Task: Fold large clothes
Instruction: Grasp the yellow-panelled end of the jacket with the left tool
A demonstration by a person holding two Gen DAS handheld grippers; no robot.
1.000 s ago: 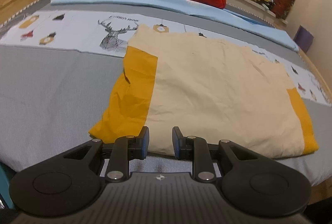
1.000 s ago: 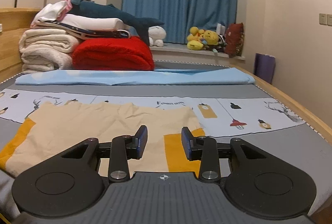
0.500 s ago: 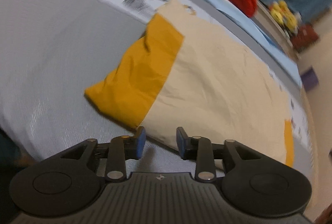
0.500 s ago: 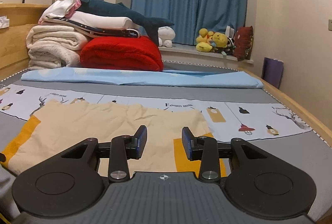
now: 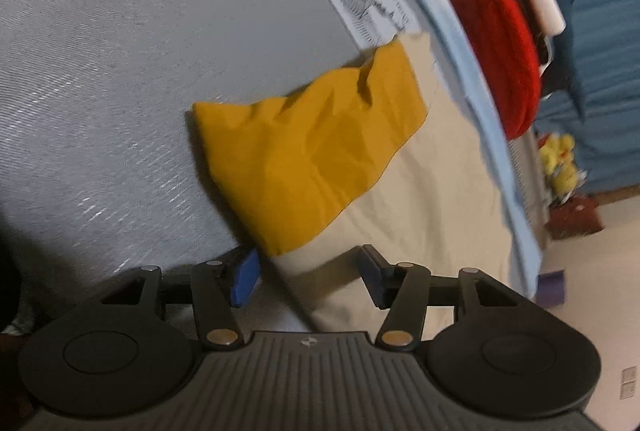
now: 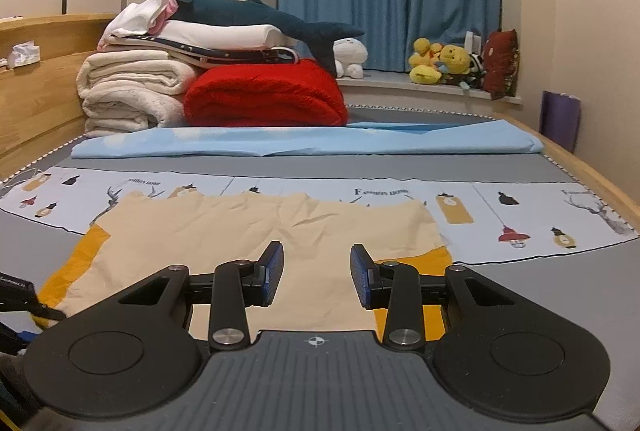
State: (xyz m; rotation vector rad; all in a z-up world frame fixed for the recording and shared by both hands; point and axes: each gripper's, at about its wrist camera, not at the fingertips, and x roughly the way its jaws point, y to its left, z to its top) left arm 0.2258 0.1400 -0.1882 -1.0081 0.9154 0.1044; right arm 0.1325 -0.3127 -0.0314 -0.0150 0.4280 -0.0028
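A cream garment (image 6: 256, 231) with mustard-yellow sleeves lies flat on the grey bed. In the left wrist view its left yellow sleeve (image 5: 312, 155) and cream body (image 5: 432, 199) fill the middle. My left gripper (image 5: 310, 277) is open, tilted, with the garment's near corner edge between its fingers. My right gripper (image 6: 316, 279) is open and empty, just above the garment's near edge, left of the right yellow sleeve (image 6: 436, 259). The left gripper's tip shows at the far left of the right wrist view (image 6: 24, 299).
A grey bedsheet (image 5: 100, 71) with a printed pale band (image 6: 520, 215) covers the bed. A light-blue sheet (image 6: 304, 147), a red blanket (image 6: 264, 95), white folded blankets (image 6: 132, 91), a shark plush and toys sit behind. Wooden bed frame (image 6: 592, 171) runs along the right.
My left gripper has swung left and down to the garment's near left corner, rolled sideways, and its jaws have opened wider. My right gripper has shifted slightly left and stays open.
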